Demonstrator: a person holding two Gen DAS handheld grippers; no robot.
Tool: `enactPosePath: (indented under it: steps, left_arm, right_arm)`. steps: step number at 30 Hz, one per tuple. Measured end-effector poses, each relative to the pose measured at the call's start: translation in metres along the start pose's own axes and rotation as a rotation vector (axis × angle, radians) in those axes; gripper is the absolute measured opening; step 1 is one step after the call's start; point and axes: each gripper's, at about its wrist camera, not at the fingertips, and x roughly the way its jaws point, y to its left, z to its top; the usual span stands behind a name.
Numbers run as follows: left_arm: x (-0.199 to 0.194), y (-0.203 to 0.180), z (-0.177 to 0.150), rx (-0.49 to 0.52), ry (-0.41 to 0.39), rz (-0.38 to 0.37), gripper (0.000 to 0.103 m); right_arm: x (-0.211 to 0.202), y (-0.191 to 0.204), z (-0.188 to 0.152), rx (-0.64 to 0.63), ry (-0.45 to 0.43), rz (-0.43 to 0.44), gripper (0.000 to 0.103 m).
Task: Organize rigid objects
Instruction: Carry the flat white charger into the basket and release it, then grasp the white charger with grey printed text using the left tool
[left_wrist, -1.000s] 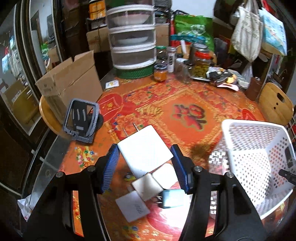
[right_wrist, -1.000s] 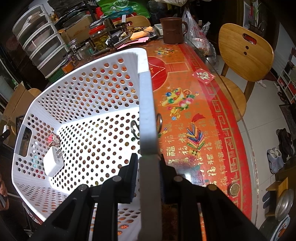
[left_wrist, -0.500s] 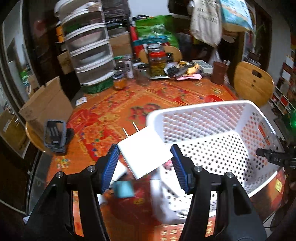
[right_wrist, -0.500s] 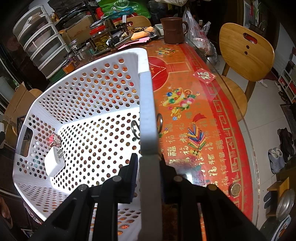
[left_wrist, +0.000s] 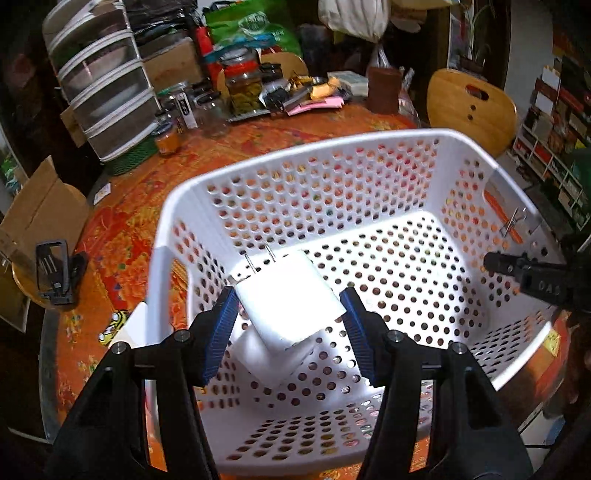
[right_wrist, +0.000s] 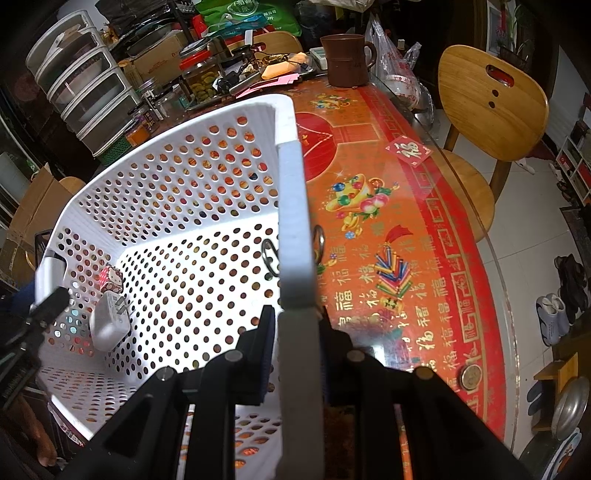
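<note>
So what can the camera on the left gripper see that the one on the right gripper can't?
Only the left wrist view shows the left gripper holding a white charger over the basket, and a black stand on the table.

Only the right wrist view shows the right gripper shut on the basket's rim, and a coin on the tablecloth.

Both show the white basket, the brown mug and the wooden chair.

Cluttered home dining table (right_wrist: 436, 236), wooden chair (right_wrist: 495, 107)
</note>
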Motion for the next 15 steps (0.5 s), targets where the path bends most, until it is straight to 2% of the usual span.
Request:
enactPosePath:
  steps: [7,8,9,10,11,13,15]
  left_arm:
    - [0.018,0.003,-0.009,-0.005,0.018,0.004,0.056]
    - [0.015,0.004,-0.01,0.0,-0.001,0.002,0.065]
    - [0.006,0.007,-0.013,0.006,-0.044,0.021,0.079]
    - [-0.001,0.01,-0.014,0.006,-0.075,0.034,0.087]
    - [-0.017,0.015,-0.02,0.009,-0.14,0.045,0.101]
    - [-0.04,0.027,-0.031,-0.008,-0.212,0.054,0.102]
    - [-0.056,0.049,-0.047,-0.047,-0.229,0.032,0.102]
  right_arm:
    - [0.0,0.0,0.0,0.0,0.001,0.0,0.02]
    - [0.0,0.0,0.0,0.0,0.0,0.0,0.02]
    - [0.0,0.0,0.0,0.001,0.0,0.0,0.02]
    - [0.0,0.0,0.0,0.0,0.0,0.0,0.02]
    - [0.0,0.0,-0.001,0.0,0.0,0.0,0.02]
    - [0.0,0.0,-0.001,-0.001,0.0,0.001,0.02]
    - [0.0,0.001,-0.001,-0.001,0.002,-0.003,0.02]
